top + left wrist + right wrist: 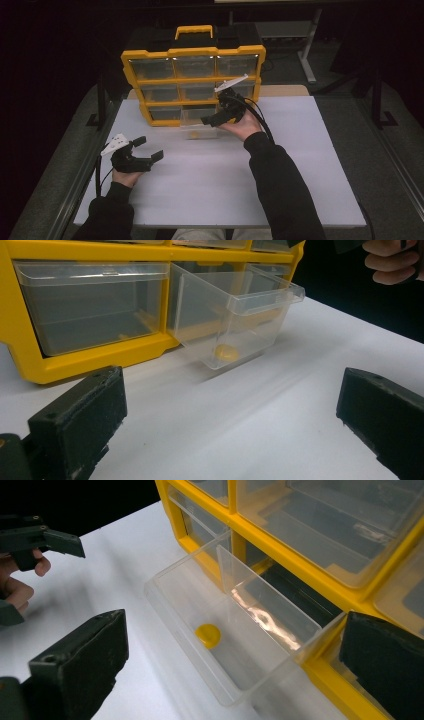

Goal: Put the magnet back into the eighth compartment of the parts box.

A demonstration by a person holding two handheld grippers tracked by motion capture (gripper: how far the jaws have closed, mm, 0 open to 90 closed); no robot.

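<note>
A yellow organizer [150,54] with clear drawers stands upright at the back of the white table [300,165]. Its bottom middle drawer [199,131] is pulled out onto the table. In the right gripper view a small yellow disc [208,634] lies on the floor of this drawer [175,587]. My right gripper [214,109] hovers open just above the drawer's right side, holding nothing. My left gripper [149,148] rests open near the table's left, apart from the drawer [235,315], where the disc [226,352] shows through the clear wall.
The other drawers of the organizer [100,357] are pushed in and look see-through. A dark floor and a table leg [306,60] lie beyond the organizer. Bare white table spreads in front of both hands.
</note>
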